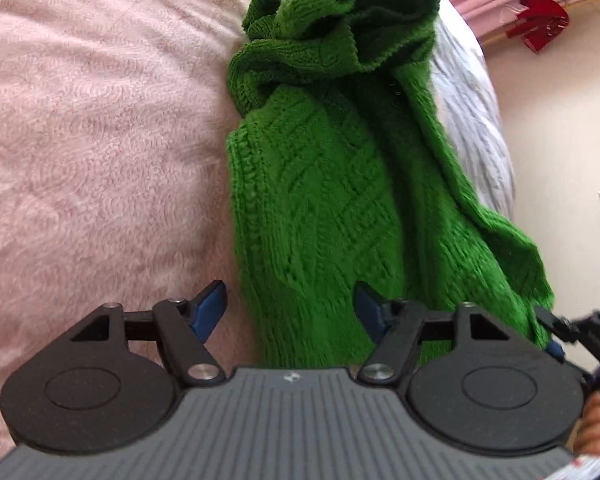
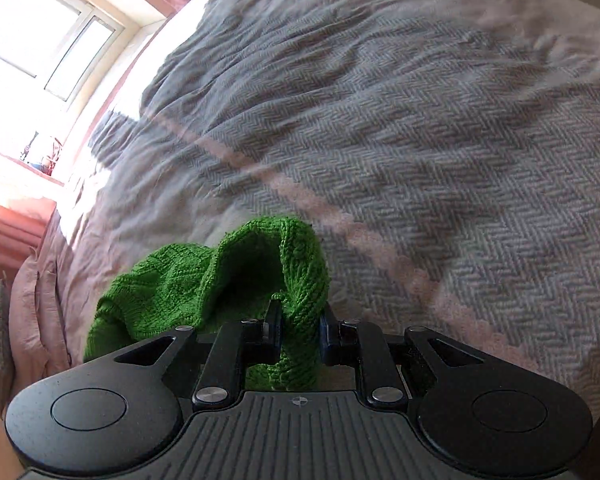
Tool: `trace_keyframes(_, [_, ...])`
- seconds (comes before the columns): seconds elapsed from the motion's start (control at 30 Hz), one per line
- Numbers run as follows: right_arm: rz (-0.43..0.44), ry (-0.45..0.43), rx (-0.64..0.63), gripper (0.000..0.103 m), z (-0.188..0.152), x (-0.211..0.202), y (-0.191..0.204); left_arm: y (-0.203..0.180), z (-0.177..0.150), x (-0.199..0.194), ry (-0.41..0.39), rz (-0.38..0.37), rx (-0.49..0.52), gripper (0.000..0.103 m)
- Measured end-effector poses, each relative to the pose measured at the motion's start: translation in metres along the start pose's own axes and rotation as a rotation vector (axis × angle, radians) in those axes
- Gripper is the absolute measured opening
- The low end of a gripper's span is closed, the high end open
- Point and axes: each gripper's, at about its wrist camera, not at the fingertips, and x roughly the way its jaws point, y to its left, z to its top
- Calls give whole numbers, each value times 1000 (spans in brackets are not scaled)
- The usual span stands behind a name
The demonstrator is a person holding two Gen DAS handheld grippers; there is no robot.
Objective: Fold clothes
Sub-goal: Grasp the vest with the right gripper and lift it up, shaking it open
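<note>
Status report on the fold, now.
Left gripper open, empty. Right gripper shut on green sweater. Sweater bunched on bed. Nothing in the way.

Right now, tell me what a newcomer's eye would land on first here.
The bright green knitted sweater stands out, lying bunched across the fluffy pink blanket. The right tool is shut on a fold of it above the grey herringbone bedspread, while the left tool is open just short of the knit.

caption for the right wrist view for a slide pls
Right tool shut on a fold of the green knit sweater, above a grey herringbone blanket.
</note>
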Motion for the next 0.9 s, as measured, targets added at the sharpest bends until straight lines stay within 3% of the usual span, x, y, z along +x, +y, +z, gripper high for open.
trace_keyframes(0.03, [12,10,7,13,0,-1,-1,1,2,1,-5,-19,-10,24])
trace_keyframes(0.07, [25,21,4,13,0,-3,0,0,5,-3,-11,-21,-5,10])
trace_keyframes(0.2, [159,85,-147,13,-2,-26,31,-16,17,-69,-152,-58,88,7])
trace_keyframes(0.4, [557,166,-528,13,-12,-90,134,-24,53,-224,-418,-74,103,5])
trace_keyframes(0.5, [752,151,-630,13,-20,-117,188,-33,72,-302,-575,-61,145,5])
trace_keyframes(0.6, [915,118,-612,13,-22,-124,238,-51,96,-367,-733,-52,211,5])
trace_keyframes(0.73, [941,67,-494,13,-16,-104,308,-70,144,-411,-844,-9,266,5])
trace_keyframes(0.83, [950,31,-408,13,-10,-89,357,-78,186,-429,-874,36,275,5])
trace_keyframes(0.9, [966,-18,-423,13,-8,-96,385,-83,211,-441,-889,47,257,5])
